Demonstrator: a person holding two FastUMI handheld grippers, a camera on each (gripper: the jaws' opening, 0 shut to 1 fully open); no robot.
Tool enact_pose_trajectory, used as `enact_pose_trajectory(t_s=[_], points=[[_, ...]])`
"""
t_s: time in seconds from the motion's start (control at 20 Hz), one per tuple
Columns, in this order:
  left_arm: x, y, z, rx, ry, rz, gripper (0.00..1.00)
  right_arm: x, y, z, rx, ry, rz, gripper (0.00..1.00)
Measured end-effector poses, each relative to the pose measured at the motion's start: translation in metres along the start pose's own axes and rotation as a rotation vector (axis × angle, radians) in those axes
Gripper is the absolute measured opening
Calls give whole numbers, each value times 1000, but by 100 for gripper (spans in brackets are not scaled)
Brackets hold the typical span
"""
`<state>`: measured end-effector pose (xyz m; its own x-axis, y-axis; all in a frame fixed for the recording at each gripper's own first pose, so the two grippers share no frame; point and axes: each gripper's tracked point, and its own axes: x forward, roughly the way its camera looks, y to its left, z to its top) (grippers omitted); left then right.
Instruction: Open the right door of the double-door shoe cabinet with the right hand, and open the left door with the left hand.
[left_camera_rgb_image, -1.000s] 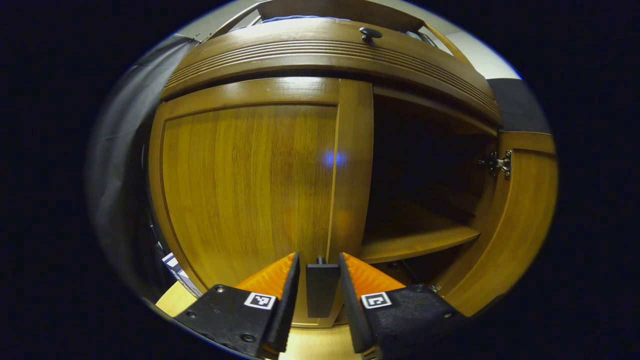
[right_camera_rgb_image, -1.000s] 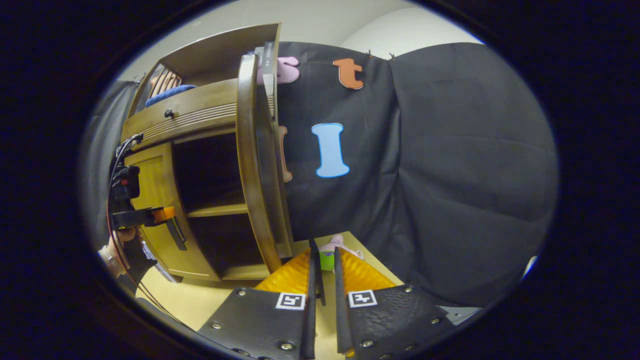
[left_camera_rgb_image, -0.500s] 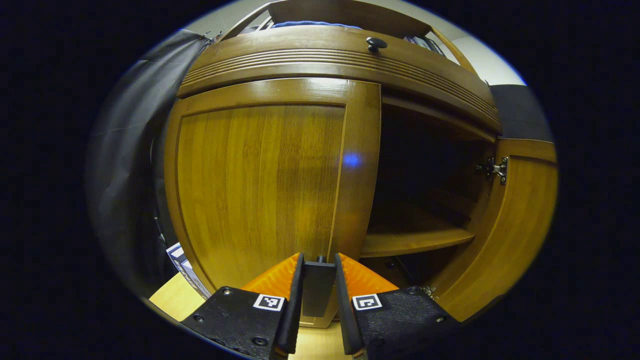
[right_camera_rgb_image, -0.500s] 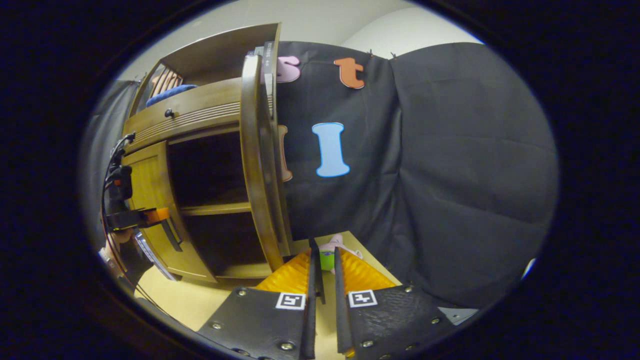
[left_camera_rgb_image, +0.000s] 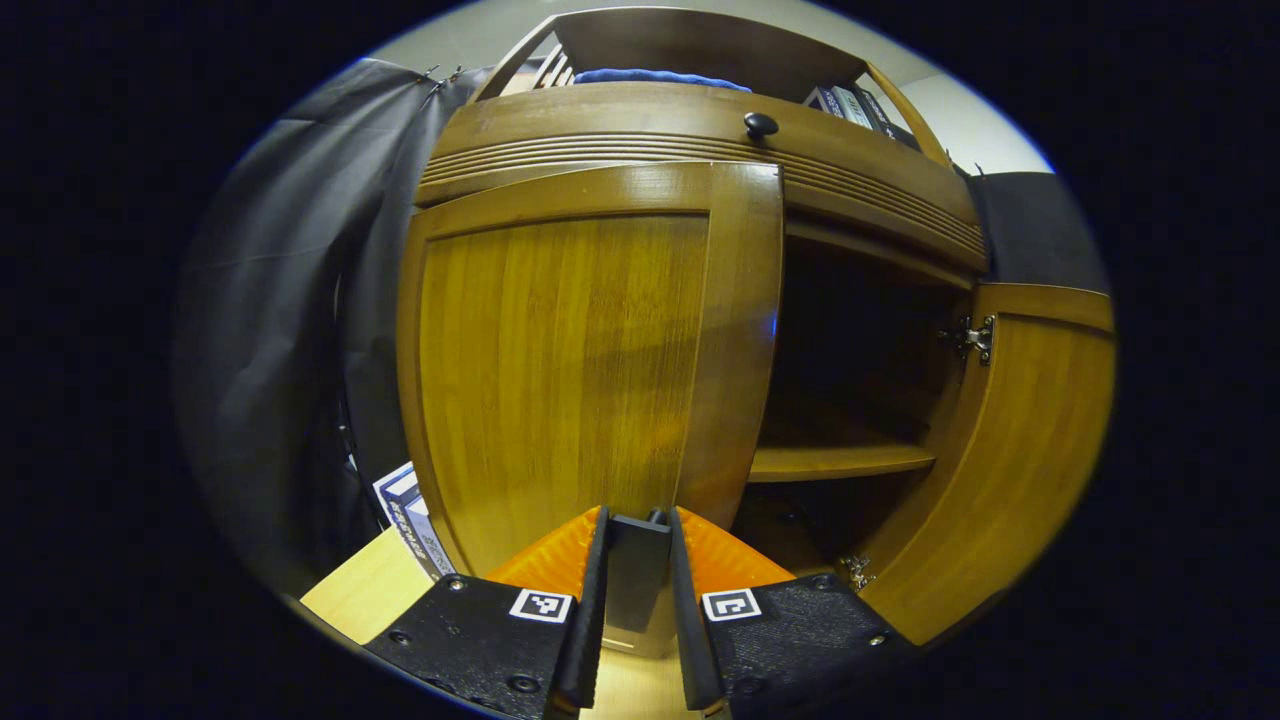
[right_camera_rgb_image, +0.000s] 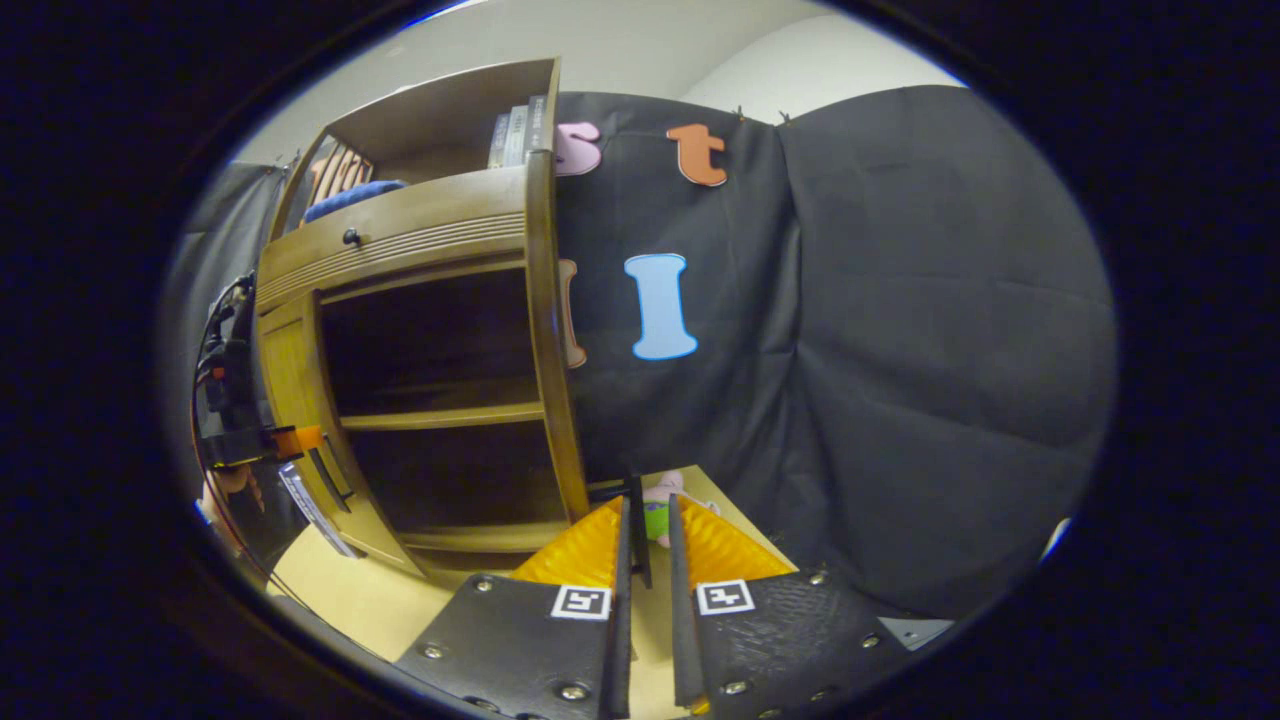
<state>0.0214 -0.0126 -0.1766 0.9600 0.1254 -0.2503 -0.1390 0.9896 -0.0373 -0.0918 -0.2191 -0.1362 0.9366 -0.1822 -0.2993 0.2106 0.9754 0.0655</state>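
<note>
in the left gripper view, the left gripper (left_camera_rgb_image: 637, 575) sits at the bottom centre of the frame, its two fingers clenched on the dark handle of the left door (left_camera_rgb_image: 638, 575), which stands upright between them. behind it the left door (left_camera_rgb_image: 560, 370) fills the middle of the frame, swung partly out from the shoe cabinet (left_camera_rgb_image: 690, 130). at the lower left, low beside the door, is a blue and white box (left_camera_rgb_image: 408, 510) on the pale floor (left_camera_rgb_image: 362, 600). to the right of the door's edge is the dark open inside, with a shelf (left_camera_rgb_image: 835, 462) across it. at the right of the frame the right door (left_camera_rgb_image: 1010, 450) stands wide open, a metal hinge (left_camera_rgb_image: 970, 337) near its top. higher up, a round dark knob (left_camera_rgb_image: 760, 124) sits on the drawer front, with books (left_camera_rgb_image: 850, 102) and a blue cloth (left_camera_rgb_image: 655, 77) in the top compartment.

in the right gripper view, the right gripper (right_camera_rgb_image: 646, 545) is at the bottom centre, its fingers grasping the thin dark handle of the right door (right_camera_rgb_image: 637, 530), seen edge on. the right door's edge (right_camera_rgb_image: 555, 340) rises just left of centre. beyond the fingertips a small pink and green toy (right_camera_rgb_image: 657, 503) lies on the floor. at the far left of the frame the other gripper (right_camera_rgb_image: 262, 443) holds the left door's handle, with a hand (right_camera_rgb_image: 225, 485) below it.
</note>
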Motion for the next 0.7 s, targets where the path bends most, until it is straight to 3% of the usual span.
enact_pose_trajectory(t_s=[0.3, 0.7], points=[[-25, 15, -1, -6, -7, 37, 33, -9, 20, -1, -13, 6, 67, 17], [-50, 35, -3, -15, -3, 85, 28, -8, 61, -6, -43, 28, 180, 17]])
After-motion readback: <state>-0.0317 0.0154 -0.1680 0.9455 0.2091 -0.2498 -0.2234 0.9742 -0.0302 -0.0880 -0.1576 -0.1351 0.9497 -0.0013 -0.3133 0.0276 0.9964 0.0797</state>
